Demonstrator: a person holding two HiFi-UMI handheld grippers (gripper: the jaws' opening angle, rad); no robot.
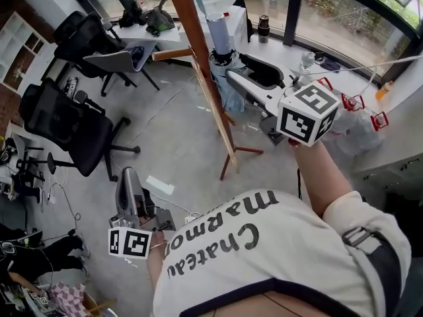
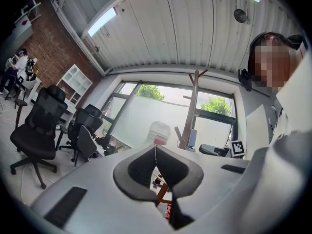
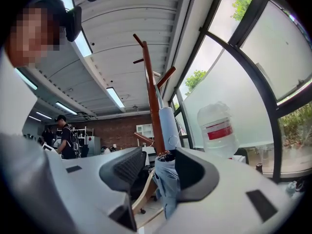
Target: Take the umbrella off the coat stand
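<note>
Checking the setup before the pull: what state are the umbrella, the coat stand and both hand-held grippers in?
Umbrella: folded, on the stand.
Coat stand: upright.
Right hand-held gripper: open, umbrella between its jaws, not gripped.
Left hand-held gripper: shut, empty.

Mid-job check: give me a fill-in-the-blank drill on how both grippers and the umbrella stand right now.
1. The right gripper's jaws stand ____, with the umbrella between them.
2. The umbrella's folded fabric is light ____ in colour.
3. The left gripper's jaws are ____, with nothing between them.
4. The coat stand beside the umbrella has a pole made of ____.

Missing words: open; blue; shut; wood.
</note>
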